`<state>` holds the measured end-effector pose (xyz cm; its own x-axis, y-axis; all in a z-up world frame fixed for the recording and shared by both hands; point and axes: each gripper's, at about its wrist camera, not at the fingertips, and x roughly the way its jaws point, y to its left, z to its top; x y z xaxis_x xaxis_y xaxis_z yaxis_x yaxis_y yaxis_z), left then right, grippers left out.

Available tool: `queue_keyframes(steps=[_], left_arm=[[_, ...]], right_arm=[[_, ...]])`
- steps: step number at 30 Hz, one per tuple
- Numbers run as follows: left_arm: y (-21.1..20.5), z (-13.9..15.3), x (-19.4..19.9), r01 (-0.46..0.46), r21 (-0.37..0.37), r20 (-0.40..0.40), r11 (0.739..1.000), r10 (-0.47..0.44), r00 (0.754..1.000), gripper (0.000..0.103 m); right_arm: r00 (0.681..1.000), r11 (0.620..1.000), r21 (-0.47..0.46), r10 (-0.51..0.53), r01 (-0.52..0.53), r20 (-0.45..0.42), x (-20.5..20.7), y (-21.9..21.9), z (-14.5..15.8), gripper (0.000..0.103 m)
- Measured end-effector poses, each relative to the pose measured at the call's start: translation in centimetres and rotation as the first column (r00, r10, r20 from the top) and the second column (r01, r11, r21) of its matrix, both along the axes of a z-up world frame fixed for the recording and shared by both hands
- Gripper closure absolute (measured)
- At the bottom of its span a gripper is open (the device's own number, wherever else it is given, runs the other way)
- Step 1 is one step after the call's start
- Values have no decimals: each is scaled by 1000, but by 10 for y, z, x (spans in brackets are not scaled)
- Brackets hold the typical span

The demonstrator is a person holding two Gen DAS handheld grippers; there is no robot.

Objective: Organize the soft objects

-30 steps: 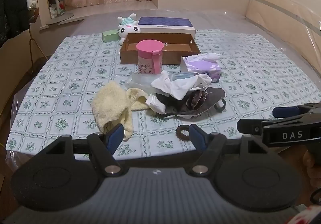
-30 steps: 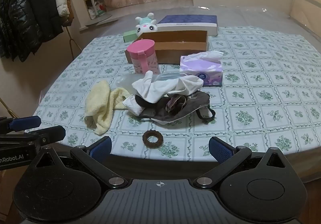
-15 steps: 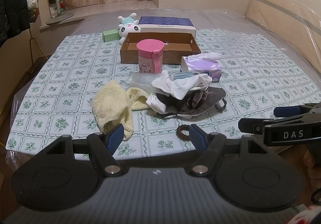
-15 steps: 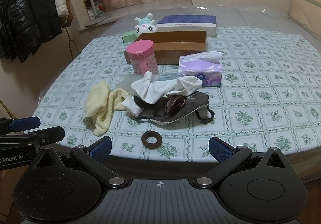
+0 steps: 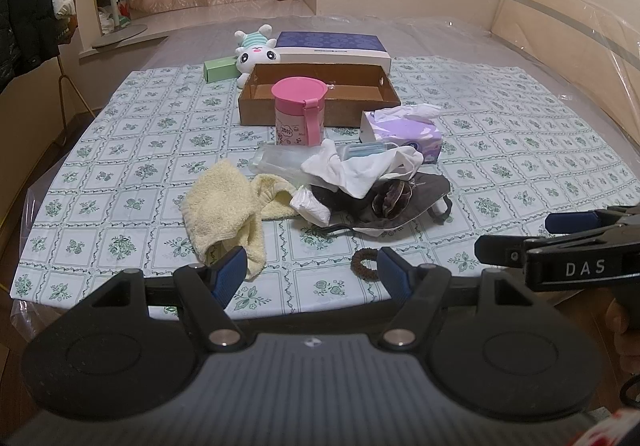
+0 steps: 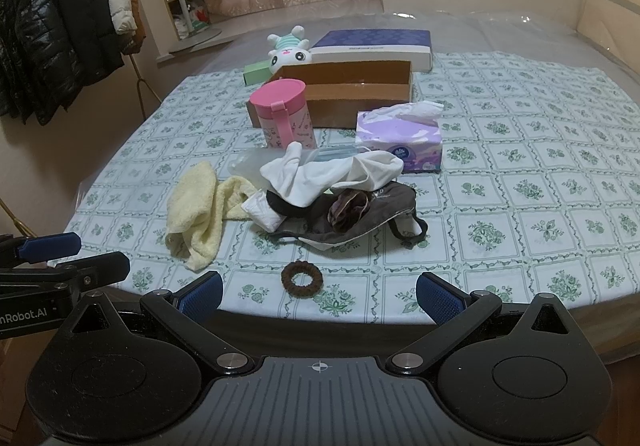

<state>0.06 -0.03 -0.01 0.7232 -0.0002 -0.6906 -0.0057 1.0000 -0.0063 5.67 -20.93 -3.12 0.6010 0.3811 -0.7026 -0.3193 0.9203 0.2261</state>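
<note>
Nothing looks sorted yet — the yellow towel (image 6: 196, 214), white cloth (image 6: 328, 174) and brown hair tie (image 6: 302, 280) lie loose before the empty cardboard box (image 6: 360, 90), while the left gripper (image 5: 312, 274) and right gripper (image 6: 318, 294) hang with jaws spread, holding nothing.

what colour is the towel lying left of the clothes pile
Pale yellow. The towel shows best in the right wrist view, crumpled on the patterned cloth.

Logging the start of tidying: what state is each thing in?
Left claw: open, empty.
Right claw: open, empty.
Cardboard box: open, looks empty.
Pink cup: upright, lid shut.
Tissue box: tissue sticking out.
Yellow towel: crumpled.
White cloth: crumpled on pile.
Hair tie: lying flat, alone.
</note>
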Motion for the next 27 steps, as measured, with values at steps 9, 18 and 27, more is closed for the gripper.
queue_keyframes(steps=[9,18,27], left_arm=[[0,0,0,0,-1,-1,1000,0,1000,33],[0,0,0,-1,-1,-2,1000,1,1000,33],[0,0,0,0,-1,-3,1000,0,1000,33]], right_arm=[[1000,1000,1,-1,1,-1,2,-1,0,0],[1000,1000,2,0,0,-1,1,-1,0,0],[1000,1000,2,-1,1,0,1,-2,1,0]])
